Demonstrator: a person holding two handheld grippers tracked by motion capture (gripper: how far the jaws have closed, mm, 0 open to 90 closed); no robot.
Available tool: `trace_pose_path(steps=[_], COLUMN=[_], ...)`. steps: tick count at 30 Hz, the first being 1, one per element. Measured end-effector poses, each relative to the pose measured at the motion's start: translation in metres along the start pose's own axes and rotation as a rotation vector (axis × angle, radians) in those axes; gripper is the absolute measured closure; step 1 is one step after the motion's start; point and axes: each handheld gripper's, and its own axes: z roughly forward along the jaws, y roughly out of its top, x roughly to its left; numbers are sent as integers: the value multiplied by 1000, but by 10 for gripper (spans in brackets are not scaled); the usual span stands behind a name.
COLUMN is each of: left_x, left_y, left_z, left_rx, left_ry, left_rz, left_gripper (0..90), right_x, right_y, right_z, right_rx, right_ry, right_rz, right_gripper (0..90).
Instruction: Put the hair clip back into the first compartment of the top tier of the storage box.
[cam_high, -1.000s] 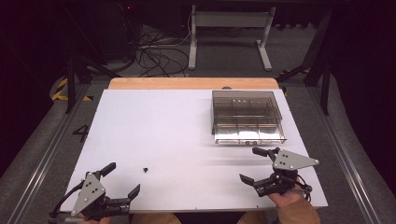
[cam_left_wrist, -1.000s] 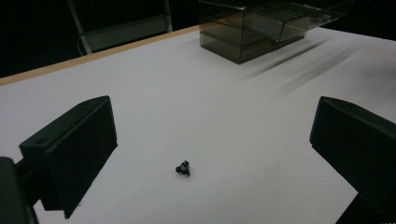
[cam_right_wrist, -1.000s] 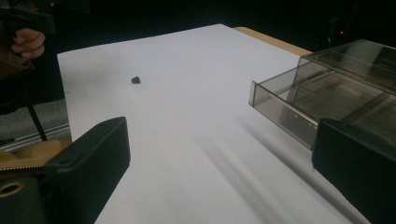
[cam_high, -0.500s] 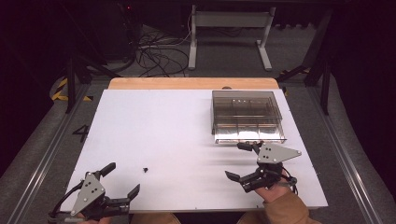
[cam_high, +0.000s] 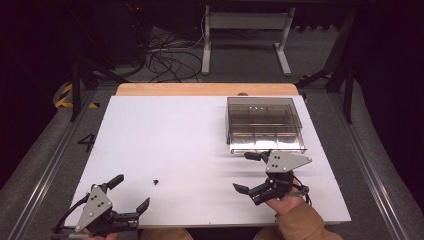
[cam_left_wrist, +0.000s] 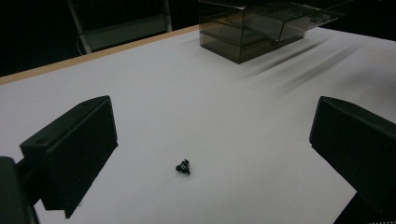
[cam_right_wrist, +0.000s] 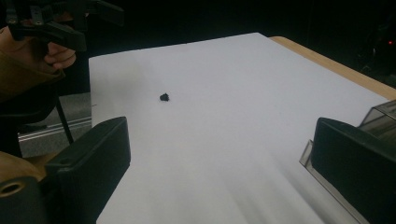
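A small black part (cam_high: 156, 181) lies alone on the white worktop (cam_high: 175, 140), well apart from the clear compartment box (cam_high: 264, 124) that stands toward the worktop's far right. The left gripper (cam_high: 131, 197) sits near the part at the near edge, its fingers (cam_left_wrist: 74, 144) spread wide and grasping nothing; the part rests between them, a little ahead. The right gripper (cam_high: 246, 172) hovers just in front of the box, fingers (cam_right_wrist: 88, 158) likewise released and empty, the part farther off beyond them
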Motion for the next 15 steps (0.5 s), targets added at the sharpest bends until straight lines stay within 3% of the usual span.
trace_pose_path(steps=[15], left_x=[0], left_y=[-3], left_z=[-8], left_rx=[-2], left_ry=[22], left_rz=[-7], left_gripper=[17], right_x=[5], right_y=[17], right_z=[45], right_rx=[30], right_ry=[74], right_rz=[-23], right_gripper=[63])
